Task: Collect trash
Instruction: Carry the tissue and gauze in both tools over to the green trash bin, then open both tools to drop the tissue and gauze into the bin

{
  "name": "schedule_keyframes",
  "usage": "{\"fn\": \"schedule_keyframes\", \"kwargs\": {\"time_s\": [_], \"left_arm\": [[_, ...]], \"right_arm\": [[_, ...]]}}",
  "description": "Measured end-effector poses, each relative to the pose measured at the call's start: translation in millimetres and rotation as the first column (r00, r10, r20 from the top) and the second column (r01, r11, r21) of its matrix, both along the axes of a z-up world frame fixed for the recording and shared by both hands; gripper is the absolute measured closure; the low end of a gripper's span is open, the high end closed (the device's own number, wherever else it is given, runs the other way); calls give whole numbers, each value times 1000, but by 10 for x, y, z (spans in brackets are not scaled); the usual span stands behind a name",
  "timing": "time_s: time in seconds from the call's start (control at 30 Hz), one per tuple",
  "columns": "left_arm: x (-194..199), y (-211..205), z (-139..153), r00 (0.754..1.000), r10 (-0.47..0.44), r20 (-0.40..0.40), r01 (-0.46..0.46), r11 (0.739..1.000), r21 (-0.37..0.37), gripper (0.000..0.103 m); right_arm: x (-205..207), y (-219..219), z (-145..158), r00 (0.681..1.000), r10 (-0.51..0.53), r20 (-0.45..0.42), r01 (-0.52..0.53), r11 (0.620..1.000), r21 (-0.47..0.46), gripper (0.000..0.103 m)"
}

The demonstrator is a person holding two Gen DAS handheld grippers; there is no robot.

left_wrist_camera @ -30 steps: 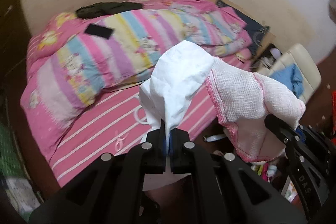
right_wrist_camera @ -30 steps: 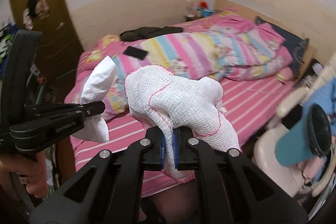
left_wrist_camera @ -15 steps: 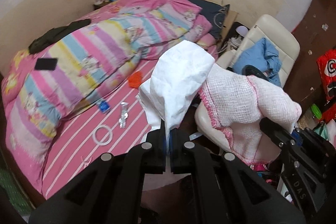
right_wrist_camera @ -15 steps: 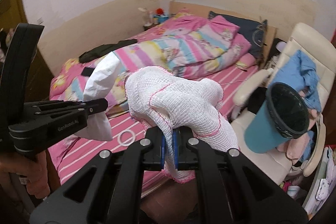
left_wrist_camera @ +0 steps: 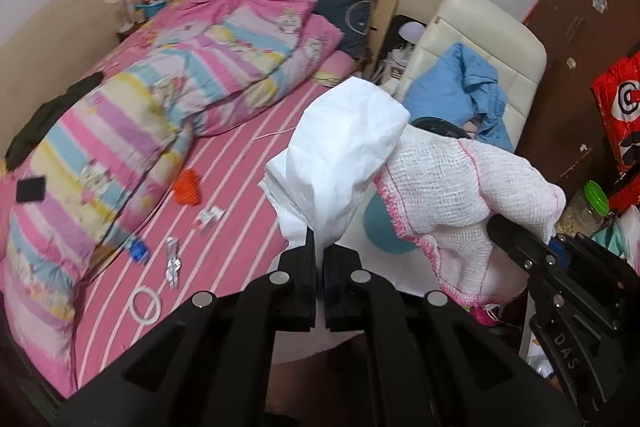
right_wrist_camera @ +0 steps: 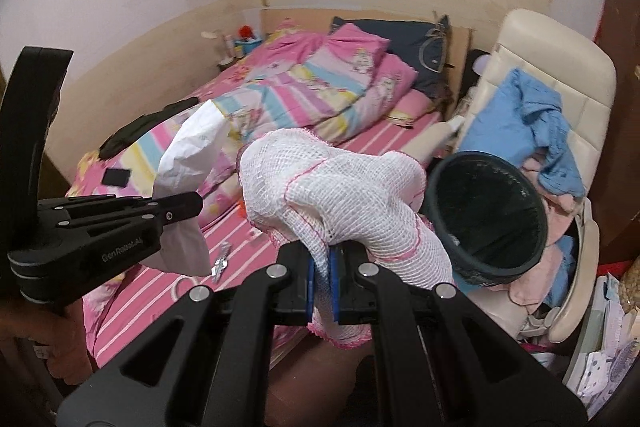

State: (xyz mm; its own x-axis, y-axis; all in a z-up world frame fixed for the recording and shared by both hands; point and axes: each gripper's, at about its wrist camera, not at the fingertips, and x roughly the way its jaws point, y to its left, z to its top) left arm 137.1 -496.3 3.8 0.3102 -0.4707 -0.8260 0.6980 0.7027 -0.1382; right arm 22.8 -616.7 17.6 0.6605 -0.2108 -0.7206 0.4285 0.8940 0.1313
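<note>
My left gripper is shut on a crumpled white paper held upright above the bed edge; it also shows in the right wrist view. My right gripper is shut on a white mesh cloth with pink trim, seen in the left wrist view. A teal trash bin with a dark inside lies tilted on the chair, just right of the cloth. Small scraps lie on the pink striped sheet: an orange piece, a blue wrapper, a foil wrapper, a white ring.
A striped quilt and a black phone lie on the bed. A cream chair with blue clothing stands right of the bed. A red bag and a green-lidded jar are at far right.
Both grippers have swung right along the bed, each holding its item. The chair and the teal bin have come closer and larger in the right wrist view.
</note>
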Motion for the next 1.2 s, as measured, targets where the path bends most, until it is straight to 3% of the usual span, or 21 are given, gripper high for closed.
{"fn": "schedule_keyframes", "kwargs": {"time_s": [0.3, 0.6, 1.0, 1.2], "left_arm": [[-93, -1318, -178, 994, -110, -26, 111, 993, 27, 101], [-311, -2325, -456, 982, -180, -51, 183, 981, 64, 101], [-401, -3068, -890, 973, -221, -67, 230, 959, 169, 101], [-368, -3317, -1141, 969, -245, -35, 246, 942, 227, 101]], "right_arm": [[-233, -1043, -192, 993, -109, -43, 110, 994, 17, 97], [-536, -1883, -535, 978, -178, -113, 183, 983, 35, 97], [-657, -2543, -1091, 952, -245, -184, 266, 959, 97, 97], [-592, -2692, -1294, 944, -250, -215, 276, 956, 101, 97]]}}
